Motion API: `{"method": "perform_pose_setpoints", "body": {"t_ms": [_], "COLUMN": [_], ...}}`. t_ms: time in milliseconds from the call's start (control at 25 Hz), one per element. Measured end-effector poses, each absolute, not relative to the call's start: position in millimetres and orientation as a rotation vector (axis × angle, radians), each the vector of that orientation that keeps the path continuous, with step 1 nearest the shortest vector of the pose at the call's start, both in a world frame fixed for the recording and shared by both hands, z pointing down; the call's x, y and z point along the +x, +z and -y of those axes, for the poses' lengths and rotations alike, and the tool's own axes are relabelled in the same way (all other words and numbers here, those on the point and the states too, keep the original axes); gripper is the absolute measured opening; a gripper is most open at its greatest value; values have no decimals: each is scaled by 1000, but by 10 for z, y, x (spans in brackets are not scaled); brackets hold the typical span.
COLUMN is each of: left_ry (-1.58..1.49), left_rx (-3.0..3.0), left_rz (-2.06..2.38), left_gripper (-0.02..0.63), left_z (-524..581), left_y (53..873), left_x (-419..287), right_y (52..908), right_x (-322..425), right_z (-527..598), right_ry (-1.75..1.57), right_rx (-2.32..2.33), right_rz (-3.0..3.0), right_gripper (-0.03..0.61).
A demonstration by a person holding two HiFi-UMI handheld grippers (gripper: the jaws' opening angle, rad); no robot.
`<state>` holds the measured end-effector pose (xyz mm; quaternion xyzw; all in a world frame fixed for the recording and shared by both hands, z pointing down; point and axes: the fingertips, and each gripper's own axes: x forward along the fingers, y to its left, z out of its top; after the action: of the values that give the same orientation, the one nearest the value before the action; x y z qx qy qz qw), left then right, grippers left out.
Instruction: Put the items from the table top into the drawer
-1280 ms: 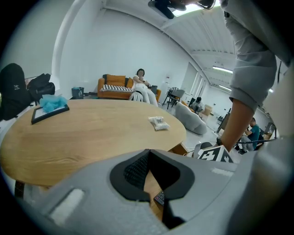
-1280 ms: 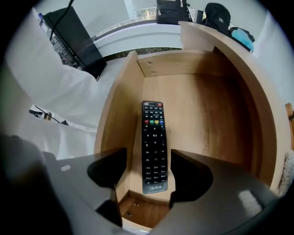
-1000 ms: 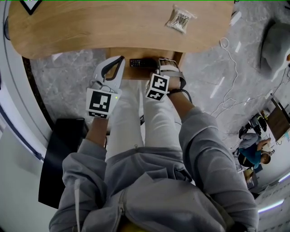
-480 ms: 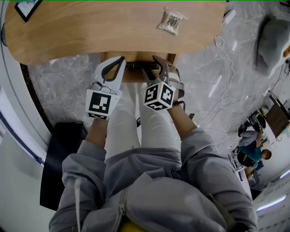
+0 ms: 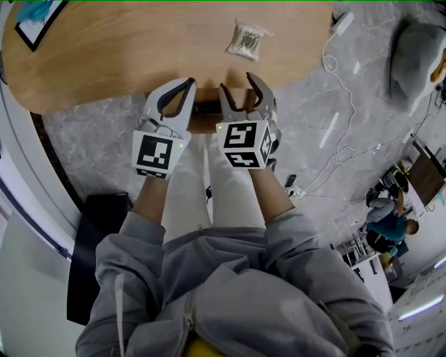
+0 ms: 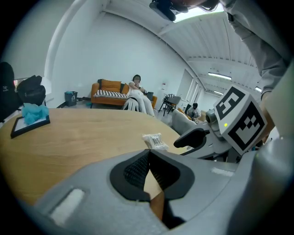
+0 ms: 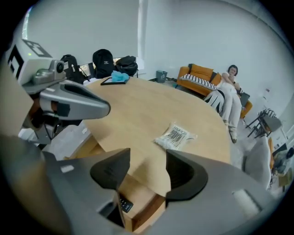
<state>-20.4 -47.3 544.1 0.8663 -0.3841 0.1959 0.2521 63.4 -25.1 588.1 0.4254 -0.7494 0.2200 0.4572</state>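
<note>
A clear packet [image 5: 245, 40] [image 7: 174, 136] [image 6: 155, 141] with dark print lies on the round wooden table [image 5: 125, 49]. Under the table's near edge, the open wooden drawer [image 5: 202, 123] [image 7: 140, 206] holds a black remote [image 5: 207, 107] [image 7: 125, 204]. My right gripper [image 5: 238, 85] [image 7: 147, 172] hovers over the table edge above the drawer. It is open with nothing between its jaws, which have just been closing a little. My left gripper [image 5: 180, 85] [image 6: 148, 153] is beside it on the left, shut and empty, pads touching.
A black tray with a teal cloth [image 5: 33, 15] [image 7: 117, 77] [image 6: 30, 120] sits at the table's far left. Backpacks [image 7: 103, 59] stand beyond the table, and cables [image 5: 341, 77] trail on the floor at right. A person sits on an orange sofa [image 6: 112, 89].
My right gripper has risen out of the drawer and rolled upright, leaving the remote inside. Both grippers have moved forward to the table edge.
</note>
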Motion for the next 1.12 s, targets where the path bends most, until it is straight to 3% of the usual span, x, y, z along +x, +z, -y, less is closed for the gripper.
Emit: {"method": "perform_pose_setpoints", "body": {"t_ms": [640, 1120], "left_ry": [548, 555], "left_rx": [2382, 2363], "left_rz": [1016, 1021], "left_gripper": [2, 2], "left_z": [1394, 1467], "left_y": [5459, 5508], "left_x": [42, -20], "right_y": [6218, 6486], "right_x": [968, 1035], "right_z": [1171, 1335], "right_ry": [989, 1019], "right_rx": [1325, 1346], "right_rz": [1667, 1543], "right_gripper": [330, 300]}}
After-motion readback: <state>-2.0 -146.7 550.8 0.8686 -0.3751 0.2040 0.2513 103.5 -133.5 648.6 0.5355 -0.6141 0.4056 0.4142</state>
